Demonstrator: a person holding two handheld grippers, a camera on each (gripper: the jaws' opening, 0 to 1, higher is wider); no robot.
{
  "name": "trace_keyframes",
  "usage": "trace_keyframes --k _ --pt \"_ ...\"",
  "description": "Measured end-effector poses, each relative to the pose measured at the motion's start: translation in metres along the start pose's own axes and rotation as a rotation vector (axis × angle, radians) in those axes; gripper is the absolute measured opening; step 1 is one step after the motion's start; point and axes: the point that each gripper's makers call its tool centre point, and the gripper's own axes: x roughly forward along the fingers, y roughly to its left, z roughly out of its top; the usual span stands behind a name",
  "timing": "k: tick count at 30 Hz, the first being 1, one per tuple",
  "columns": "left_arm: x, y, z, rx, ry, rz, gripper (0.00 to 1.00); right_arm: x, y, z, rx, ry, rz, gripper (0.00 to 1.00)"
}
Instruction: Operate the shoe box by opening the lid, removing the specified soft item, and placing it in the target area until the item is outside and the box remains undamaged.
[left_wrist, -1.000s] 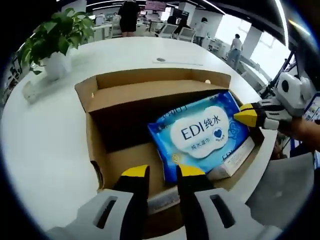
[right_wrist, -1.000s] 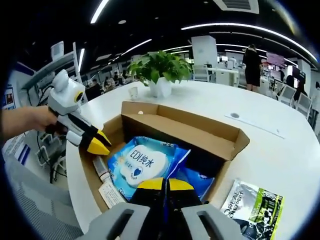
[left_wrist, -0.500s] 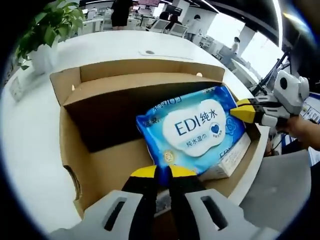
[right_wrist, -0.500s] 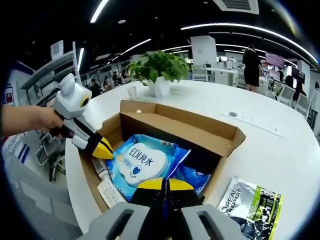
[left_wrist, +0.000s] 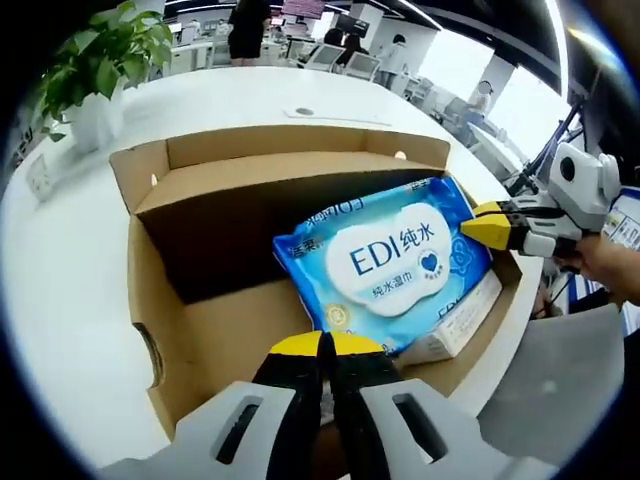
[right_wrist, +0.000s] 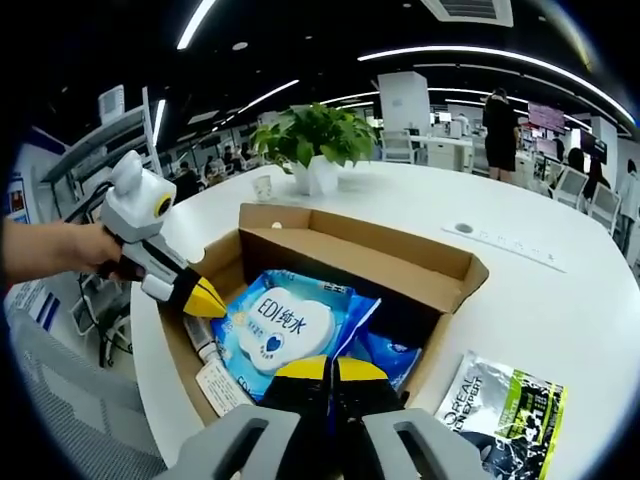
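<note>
On a white table (left_wrist: 70, 270) in an open office, the box (left_wrist: 160, 300) sits open with the blue wipes pack (left_wrist: 385, 260) lying inside. My left gripper (left_wrist: 320, 345) is closed on the near end of the pack and my right gripper (right_wrist: 330, 368) on its far end, it seems. The pack looks soft, slick and fairly light, so I judge the sealed end seams the best hold.

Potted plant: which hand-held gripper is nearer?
Left. The left hand-held gripper sits at the box's end on the potted plant side; the right hand-held gripper is at the opposite end, farther off.
</note>
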Motion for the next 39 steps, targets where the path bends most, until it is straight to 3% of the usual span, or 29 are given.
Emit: trace_keyframes --k 6,15,39 --pt "-0.008 -0.002 0.003 -0.066 -0.047 -0.006 0.0 -0.001 -0.001 0.003 -0.012 -0.003 0.002 0.0" --pt "-0.019 -0.004 0.009 -0.083 -0.078 0.006 0.0 -0.004 0.0 0.011 -0.023 -0.018 0.001 0.0" --pt "-0.052 -0.034 0.025 -0.081 -0.142 -0.014 0.0 -0.026 0.002 0.028 -0.007 -0.06 0.012 0.0"
